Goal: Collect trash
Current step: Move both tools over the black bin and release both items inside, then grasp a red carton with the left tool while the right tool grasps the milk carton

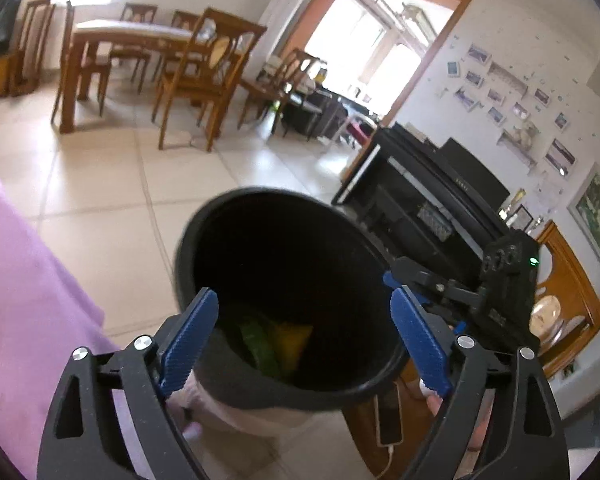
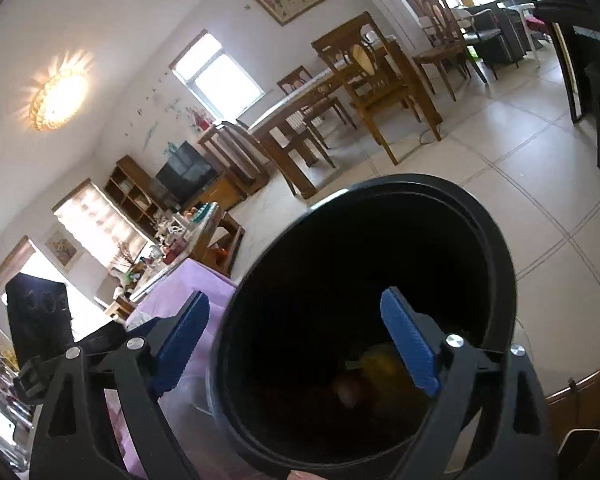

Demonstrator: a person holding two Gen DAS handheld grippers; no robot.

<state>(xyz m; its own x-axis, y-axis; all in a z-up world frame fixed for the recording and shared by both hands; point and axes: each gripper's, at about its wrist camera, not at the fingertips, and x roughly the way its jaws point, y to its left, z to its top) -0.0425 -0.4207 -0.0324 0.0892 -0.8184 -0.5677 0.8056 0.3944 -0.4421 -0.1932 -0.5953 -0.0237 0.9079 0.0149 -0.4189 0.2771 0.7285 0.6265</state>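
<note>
The black trash bin (image 1: pixel 284 292) lies directly ahead of both wide-open, empty tools, its mouth facing them, and the right hand-held gripper (image 2: pixel 296 344) seems nearer than the left hand-held gripper (image 1: pixel 304 340).

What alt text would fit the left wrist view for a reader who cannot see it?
The open left gripper hovers over a black trash bin holding green and yellow trash. The right gripper is beside the rim, a phone lies below, and a dining table stands behind.

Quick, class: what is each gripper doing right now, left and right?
Left gripper: jaws open, empty, over the black bin.
Right gripper: jaws open, empty.
</note>
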